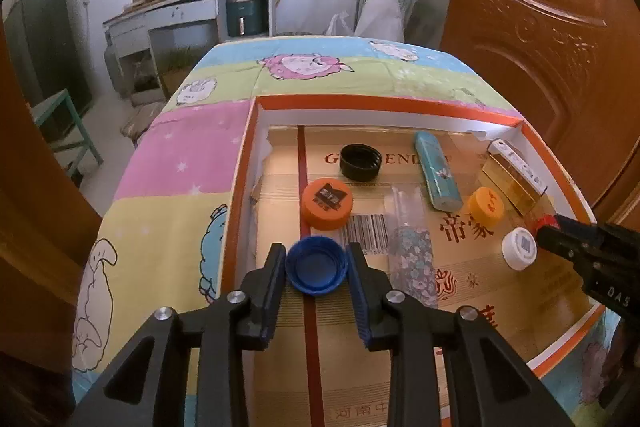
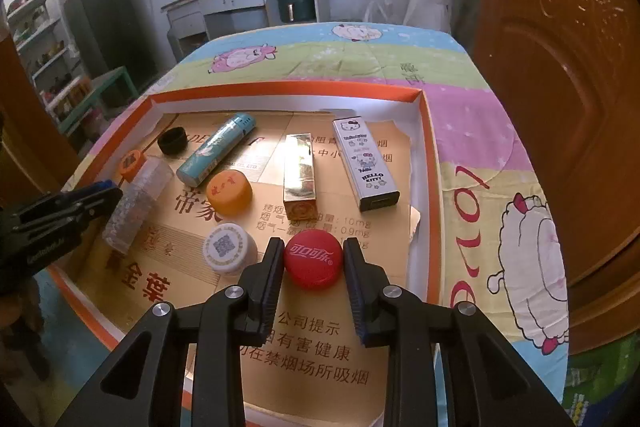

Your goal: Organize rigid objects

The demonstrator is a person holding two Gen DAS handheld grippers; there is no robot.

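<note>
A: Between the fingers of the left gripper sits the blue cap, open side up on the cardboard floor of the orange-rimmed tray; the left pad looks to be against it, but a sliver of gap shows at the right pad, so I'd call those jaws slightly spread, not pinching

B: And the right gripper?

A: Pressed onto the red cap, both pads on its rim

B: What could go wrong?

A: A shallow rim hold may let the red cap pivot out or skid. Just beside it lies the white cap, easily nudged

B: Further back?

A: The clear floral bottle beside the blue cap could roll if clipped. Beyond that, the orange cap, yellow cap, gold box and teal tube crowd any path
</note>
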